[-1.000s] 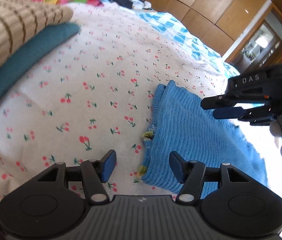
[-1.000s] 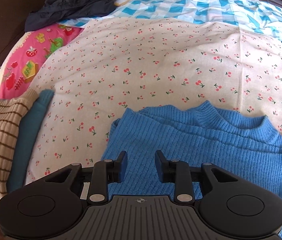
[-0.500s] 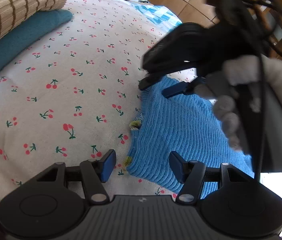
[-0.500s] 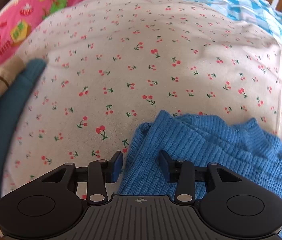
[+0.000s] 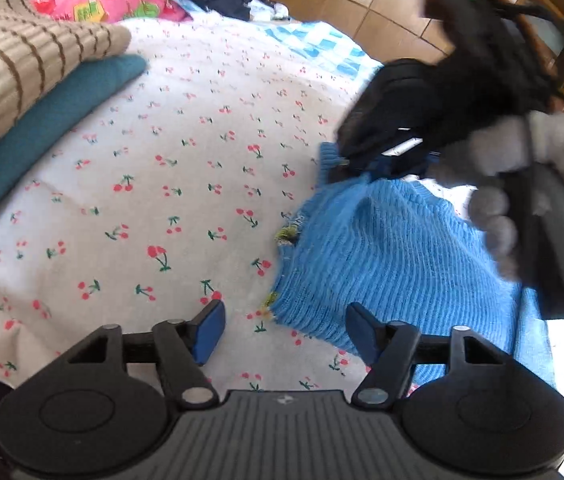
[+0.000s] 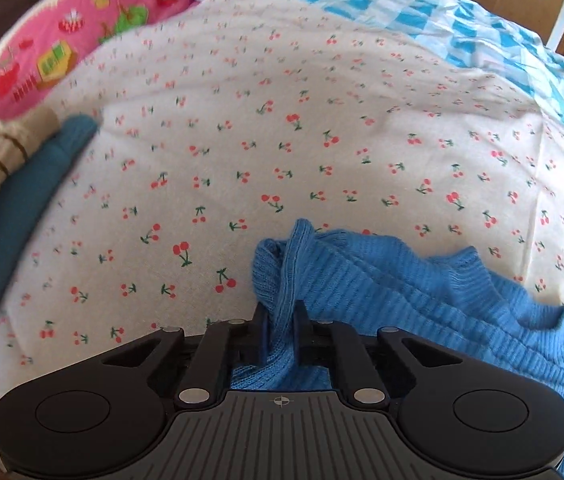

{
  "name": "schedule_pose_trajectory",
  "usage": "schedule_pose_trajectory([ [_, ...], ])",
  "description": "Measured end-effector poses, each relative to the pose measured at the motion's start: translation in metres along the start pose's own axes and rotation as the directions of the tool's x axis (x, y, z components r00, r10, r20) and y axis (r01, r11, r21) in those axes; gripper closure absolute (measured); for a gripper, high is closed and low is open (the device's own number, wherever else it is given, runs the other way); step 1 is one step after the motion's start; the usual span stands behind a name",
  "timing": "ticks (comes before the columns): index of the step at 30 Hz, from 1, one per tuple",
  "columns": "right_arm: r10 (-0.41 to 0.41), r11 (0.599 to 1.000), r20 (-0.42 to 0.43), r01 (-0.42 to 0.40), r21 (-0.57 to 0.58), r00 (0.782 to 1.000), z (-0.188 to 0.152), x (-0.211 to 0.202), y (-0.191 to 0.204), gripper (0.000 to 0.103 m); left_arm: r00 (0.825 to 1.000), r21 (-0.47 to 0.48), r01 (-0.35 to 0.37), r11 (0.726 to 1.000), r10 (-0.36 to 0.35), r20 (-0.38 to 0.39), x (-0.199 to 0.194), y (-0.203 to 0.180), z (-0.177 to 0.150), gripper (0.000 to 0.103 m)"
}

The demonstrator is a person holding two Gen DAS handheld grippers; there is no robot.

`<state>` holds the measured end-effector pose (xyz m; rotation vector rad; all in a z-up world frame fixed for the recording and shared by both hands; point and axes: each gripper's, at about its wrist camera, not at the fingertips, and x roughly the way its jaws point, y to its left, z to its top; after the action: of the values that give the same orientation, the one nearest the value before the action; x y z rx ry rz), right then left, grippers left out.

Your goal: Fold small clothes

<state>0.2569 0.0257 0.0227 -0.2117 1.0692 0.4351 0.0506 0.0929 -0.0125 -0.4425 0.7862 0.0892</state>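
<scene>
My left gripper (image 5: 285,330) has just spread wider, empty, straddling the blue sweater (image 5: 382,256)'s near hem on the cherry sheet (image 5: 154,184). Farther off, my right gripper (image 6: 280,334) has just pinched its shoulder corner; I'd clamp the hem before lifting evenly.

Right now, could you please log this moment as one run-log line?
right gripper: just closed, pinching blue sweater edge | left gripper: just opened wider, empty, above sweater corner | cherry sheet underneath

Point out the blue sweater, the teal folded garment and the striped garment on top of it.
blue sweater (image 6: 422,280), right wrist view, ribbed body beside the neckline
teal folded garment (image 5: 42,132), left wrist view, its flat top
striped garment (image 5: 14,60), left wrist view, its upper face
</scene>
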Motion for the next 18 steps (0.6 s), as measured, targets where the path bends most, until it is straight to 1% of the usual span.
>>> schedule_pose_trajectory([
  [4, 0.068, 0.996, 0.045, -0.071, 0.059, 0.997, -0.008, -0.02, -0.024, 0.093, 0.998, 0.054, -0.047, 0.997, 0.045, 0.04, 0.003, -0.012, -0.005, 0.021],
  [6, 0.093, 0.991, 0.069, -0.099, 0.085, 0.993, -0.012, -0.026, -0.032, 0.093, 0.994, 0.087, -0.085, 0.993, 0.078, 0.074, 0.008, -0.019, -0.007, 0.015],
  [8, 0.118, 0.987, 0.084, -0.127, 0.103, 0.989, -0.015, -0.029, -0.038, 0.093, 0.989, 0.112, -0.122, 0.986, 0.111, 0.1, 0.016, -0.025, -0.007, 0.015],
  [10, 0.146, 0.98, 0.098, -0.158, 0.123, 0.984, -0.019, -0.032, -0.044, 0.093, 0.988, 0.125, -0.131, 0.984, 0.119, 0.099, 0.025, -0.028, -0.005, 0.015],
  [11, 0.159, 0.976, 0.108, -0.173, 0.135, 0.981, -0.021, -0.035, -0.048, 0.093, 0.988, 0.129, -0.131, 0.983, 0.12, 0.093, 0.027, -0.029, -0.004, 0.021],
  [12, 0.171, 0.971, 0.12, -0.188, 0.145, 0.978, -0.023, -0.04, -0.052, 0.093, 0.99, 0.138, -0.126, 0.982, 0.115, 0.087, 0.029, -0.03, -0.002, 0.035],
  [13, 0.184, 0.966, 0.135, -0.204, 0.158, 0.974, -0.026, -0.045, -0.058, 0.093, 0.992, 0.15, -0.108, 0.983, 0.096, 0.086, 0.026, -0.032, -0.002, 0.043],
  [14, 0.197, 0.959, 0.152, -0.222, 0.174, 0.969, -0.029, -0.051, -0.066, 0.093, 0.995, 0.16, -0.072, 0.984, 0.06, 0.081, 0.024, -0.034, 0.0, 0.06],
  [17, 0.226, 0.935, 0.215, -0.274, 0.224, 0.95, -0.041, -0.074, -0.093, 0.093, 0.996, 0.172, -0.017, 0.985, 0.003, 0.085, 0.013, -0.046, 0.003, 0.08],
  [18, 0.231, 0.924, 0.243, -0.29, 0.247, 0.942, -0.047, -0.083, -0.105, 0.093, 0.996, 0.176, 0.002, 0.984, -0.018, 0.085, 0.01, -0.052, 0.004, 0.082],
])
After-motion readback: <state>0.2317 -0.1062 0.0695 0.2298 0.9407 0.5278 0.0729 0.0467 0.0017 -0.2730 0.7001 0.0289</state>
